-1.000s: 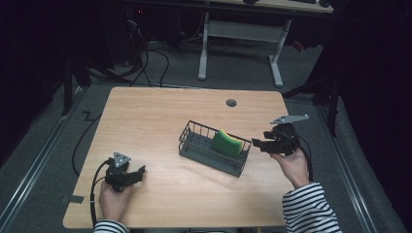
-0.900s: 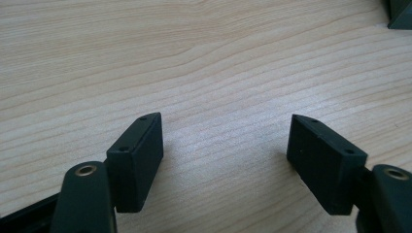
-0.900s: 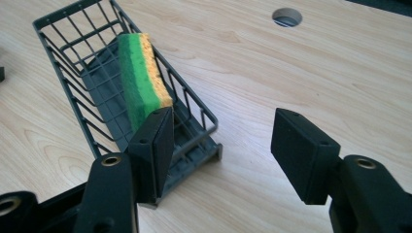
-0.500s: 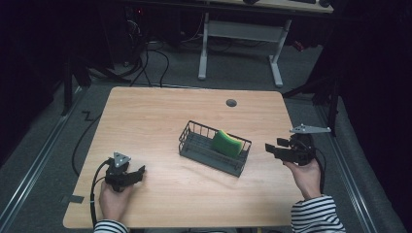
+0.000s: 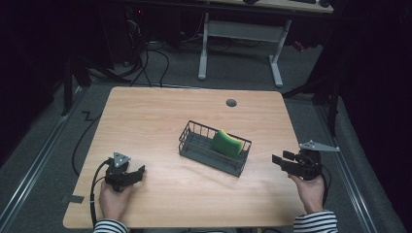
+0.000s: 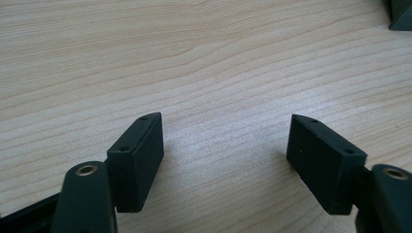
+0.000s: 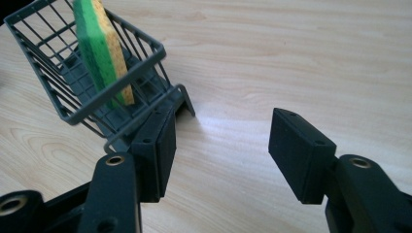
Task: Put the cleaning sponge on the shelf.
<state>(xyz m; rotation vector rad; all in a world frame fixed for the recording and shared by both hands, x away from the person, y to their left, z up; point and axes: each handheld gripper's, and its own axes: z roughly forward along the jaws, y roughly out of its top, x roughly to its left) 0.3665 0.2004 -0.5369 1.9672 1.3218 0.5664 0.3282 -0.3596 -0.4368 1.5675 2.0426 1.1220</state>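
The right hand-held gripper (image 5: pixel 281 161) has its jaws spread wide with nothing between them; in the right gripper view they frame bare wood, with the wire basket (image 7: pixel 104 104) just ahead of and beside its one jaw, not touching that I can tell. It sits off the basket's right end, near the tabletop (image 5: pixel 160 116) edge, carried by the right hand (image 5: pixel 311 187). The left hand-held gripper (image 5: pixel 138 173) is likewise wide open and empty, its jaws low over the wood grain in the left gripper view, well apart from the basket on its near-left side, with the left hand (image 5: pixel 114 199) behind it. The green-and-yellow sponge (image 5: pixel 227 143) stands on edge inside the basket, leaning against the wall at its right end. Since a second ago the right hand-held gripper has drawn back from just beside the basket toward the person and the tabletop's edge, while the left one, the basket and the sponge have stayed put.
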